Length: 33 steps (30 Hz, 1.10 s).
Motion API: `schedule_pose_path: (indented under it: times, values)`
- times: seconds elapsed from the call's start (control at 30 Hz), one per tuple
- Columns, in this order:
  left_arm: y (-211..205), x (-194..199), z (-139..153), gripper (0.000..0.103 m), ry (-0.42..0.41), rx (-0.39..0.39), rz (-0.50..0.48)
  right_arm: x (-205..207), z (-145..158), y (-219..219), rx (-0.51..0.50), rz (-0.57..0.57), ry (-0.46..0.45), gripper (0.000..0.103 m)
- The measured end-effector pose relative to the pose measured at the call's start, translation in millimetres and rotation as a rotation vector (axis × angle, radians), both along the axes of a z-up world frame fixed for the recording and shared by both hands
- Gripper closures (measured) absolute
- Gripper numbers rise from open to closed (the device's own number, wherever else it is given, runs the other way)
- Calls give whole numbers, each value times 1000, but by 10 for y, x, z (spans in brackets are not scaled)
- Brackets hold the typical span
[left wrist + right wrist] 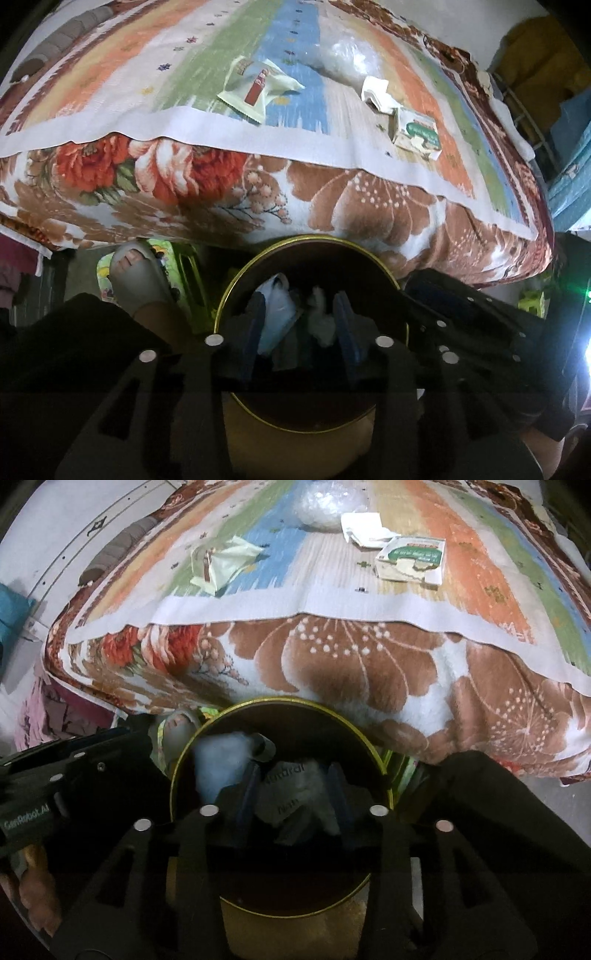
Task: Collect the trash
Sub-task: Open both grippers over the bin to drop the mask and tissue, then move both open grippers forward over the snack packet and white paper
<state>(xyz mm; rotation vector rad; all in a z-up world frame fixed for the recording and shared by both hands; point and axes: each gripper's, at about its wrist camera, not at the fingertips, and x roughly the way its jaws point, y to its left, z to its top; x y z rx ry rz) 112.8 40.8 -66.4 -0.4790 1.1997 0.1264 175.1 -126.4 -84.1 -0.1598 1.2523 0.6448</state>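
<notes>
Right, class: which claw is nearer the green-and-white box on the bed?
Right, probably. The right claw and left claw both hang over the bin below the bed; the box lies on the right claw's side, looking larger in its view.

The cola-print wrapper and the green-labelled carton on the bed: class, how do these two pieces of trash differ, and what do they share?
The cola-print wrapper is a thin, crumpled, pale packet with a red bottle picture; the green-labelled carton is a boxy, torn white pack with a green label. The wrapper lies on the blue and green stripes, the carton further right by the orange stripe. Both rest uncollected on the striped sheet, outside the bin.
</notes>
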Motion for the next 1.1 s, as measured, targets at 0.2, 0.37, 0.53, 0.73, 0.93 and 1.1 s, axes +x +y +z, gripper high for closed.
schedule_pose_path:
  times: [0.2,0.37,0.53,0.73,0.93,1.1]
  values:
    - [5,21,125,52,-36,38,-8,35,87,5,16,1,-29,54]
    - [73,47,271,34,-80,56,-5,92,181,8,31,0,-66,46]
    - [238,87,414,24,-105,60,16,140,353,26,37,5,-134,32]
    - [358,156,504,12,-116,69,24,127,676,84,1,46,-317,13]
    - [408,271,588,6,-148,128,28,152,874,99,9,64,-405,9]
    - [484,460,643,6,-139,204,1,329,978,83,76,43,-394,9]
